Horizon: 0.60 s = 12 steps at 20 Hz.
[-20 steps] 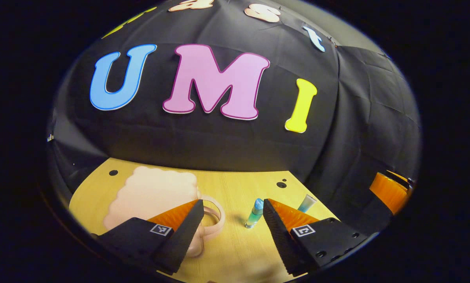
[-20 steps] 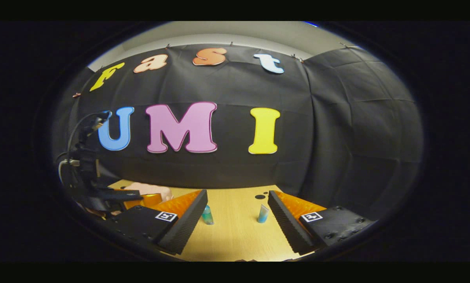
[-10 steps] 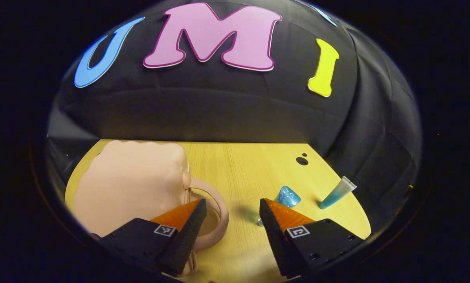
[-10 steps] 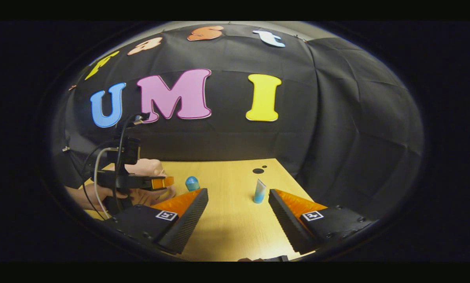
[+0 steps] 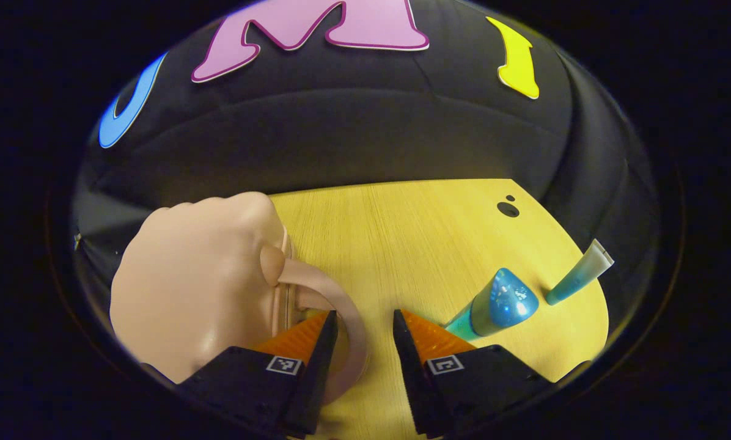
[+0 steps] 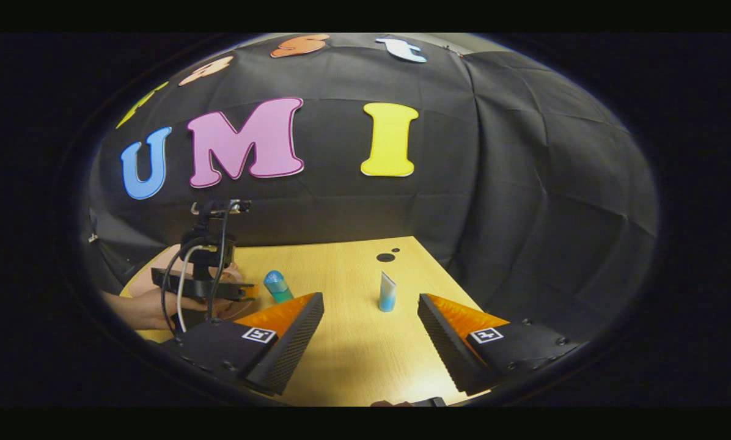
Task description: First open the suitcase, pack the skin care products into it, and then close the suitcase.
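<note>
Our left gripper (image 5: 363, 324) sits spread around the pink suitcase's (image 5: 200, 281) handle (image 5: 335, 305); our right gripper (image 6: 370, 318) is wide apart too.

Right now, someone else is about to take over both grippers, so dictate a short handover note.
Left gripper: open, jaws straddling the looped handle of the small pink shell-shaped suitcase; not yet clamped.
Right gripper: open, hovering over the light wooden table, holding nothing.
Skin care products: the teal bottle with a shiny blue cap and the small blue-and-white tube both stand on the table, to the right of the suitcase.
Done: nothing; the suitcase looks closed.
Left: grip the handle, open the suitcase, pack both products, close it.
</note>
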### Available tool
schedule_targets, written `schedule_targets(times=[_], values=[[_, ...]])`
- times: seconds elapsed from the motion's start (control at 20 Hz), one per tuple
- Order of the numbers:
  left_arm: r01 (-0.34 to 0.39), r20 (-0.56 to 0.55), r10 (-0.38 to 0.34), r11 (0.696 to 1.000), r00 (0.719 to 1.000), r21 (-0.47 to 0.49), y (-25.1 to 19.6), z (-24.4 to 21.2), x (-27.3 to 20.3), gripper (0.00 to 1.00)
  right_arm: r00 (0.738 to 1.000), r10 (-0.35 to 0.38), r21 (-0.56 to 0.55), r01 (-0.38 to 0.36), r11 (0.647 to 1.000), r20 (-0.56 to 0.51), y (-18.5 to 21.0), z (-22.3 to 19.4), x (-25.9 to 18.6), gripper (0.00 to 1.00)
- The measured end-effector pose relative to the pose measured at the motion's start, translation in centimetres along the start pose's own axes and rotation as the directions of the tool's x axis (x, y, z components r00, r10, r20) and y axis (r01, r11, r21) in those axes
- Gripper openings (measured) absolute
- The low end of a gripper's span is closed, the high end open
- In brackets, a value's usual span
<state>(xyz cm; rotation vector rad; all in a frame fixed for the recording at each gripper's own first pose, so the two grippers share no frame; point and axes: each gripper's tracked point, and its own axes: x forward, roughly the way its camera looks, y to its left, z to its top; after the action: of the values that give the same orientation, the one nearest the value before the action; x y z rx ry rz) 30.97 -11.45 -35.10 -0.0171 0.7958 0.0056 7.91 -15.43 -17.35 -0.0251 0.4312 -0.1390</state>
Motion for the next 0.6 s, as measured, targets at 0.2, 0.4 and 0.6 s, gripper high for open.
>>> schedule_targets(times=[0.2, 0.4, 0.6], values=[[0.012, -0.03, -0.013, 0.999, 0.999, -0.039, -0.2, -0.5, 0.4, 0.22, 1.0, -0.013, -0.001, 0.013, 1.0, -0.013, -0.2, -0.3, 0.1, 0.98], [0.059, 0.004, -0.059, 0.996, 0.998, -0.066, -0.6, 1.1, -1.3, 0.16, 1.0, -0.002, -0.01, 0.002, 1.0, -0.007, -0.1, -0.1, 0.0, 0.99], [0.077, 0.048, -0.074, 0.995, 0.996, -0.057, 0.8, 4.0, -4.3, 0.16, 1.0, 0.016, -0.026, -0.016, 1.0, 0.009, 0.6, 0.7, -0.2, 0.98]])
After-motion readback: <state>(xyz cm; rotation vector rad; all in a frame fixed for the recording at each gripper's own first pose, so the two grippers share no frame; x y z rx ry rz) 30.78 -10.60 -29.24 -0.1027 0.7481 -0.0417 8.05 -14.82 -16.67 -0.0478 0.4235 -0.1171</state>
